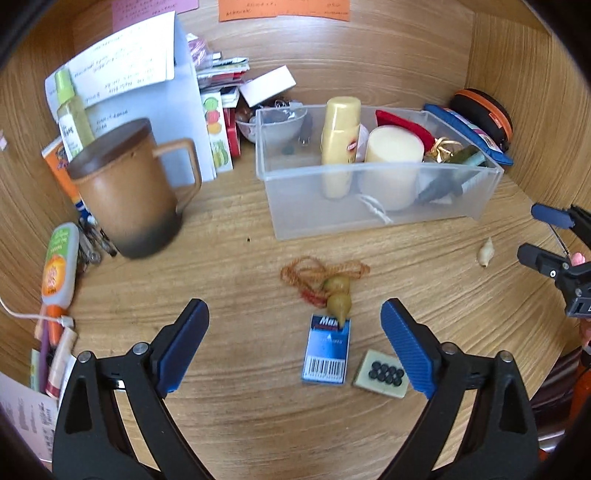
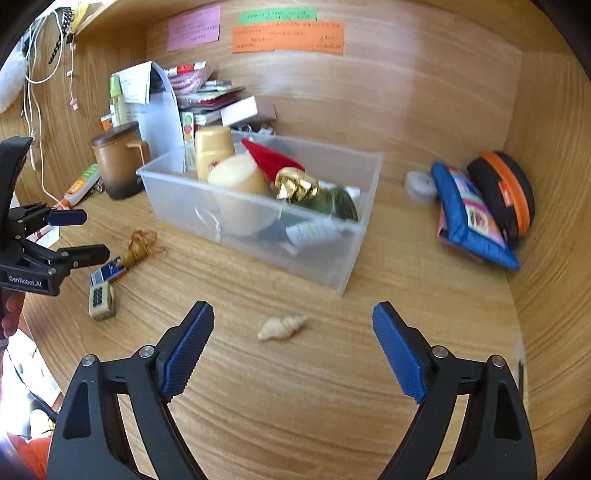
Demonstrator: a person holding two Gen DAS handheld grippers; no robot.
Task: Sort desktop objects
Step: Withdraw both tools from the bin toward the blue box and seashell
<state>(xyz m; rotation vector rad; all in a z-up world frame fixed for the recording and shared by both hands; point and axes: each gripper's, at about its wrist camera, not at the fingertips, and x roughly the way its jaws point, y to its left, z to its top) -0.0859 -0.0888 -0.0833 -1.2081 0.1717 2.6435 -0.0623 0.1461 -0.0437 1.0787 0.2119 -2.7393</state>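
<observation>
Wooden desk (image 1: 229,435) with side walls; coloured paper notes (image 2: 288,35) stuck on the back wall.

Clear plastic bin (image 1: 369,218) sits mid-desk toward the back. Inside: yellow bottle (image 1: 340,144) upright, cream cylinder (image 1: 393,162) beside it, red cloth (image 2: 271,158), gold-foil item (image 2: 295,186), dark green item (image 2: 338,203).

Brown mug (image 1: 129,192) with lid stands left of the bin, handle facing the bin. Behind it, papers (image 1: 140,85) and a stack of packets. Blue pouch (image 2: 469,218) leans on an orange-trimmed black case (image 2: 506,192) at the right wall.

Left gripper (image 1: 295,317): jaws wide apart, holding nothing, above the desk front. Between its fingers in the left wrist view: small blue packet (image 1: 327,350) flat on the desk, olive gourd charm (image 1: 338,299) on orange cord with its tip touching the packet's top edge, cream tile with black dots (image 1: 382,373) just right of the packet.

Right gripper (image 2: 293,317): jaws wide apart, empty. Pale seashell (image 2: 282,326) lies on the desk between its fingers, touching neither, in front of the bin
</observation>
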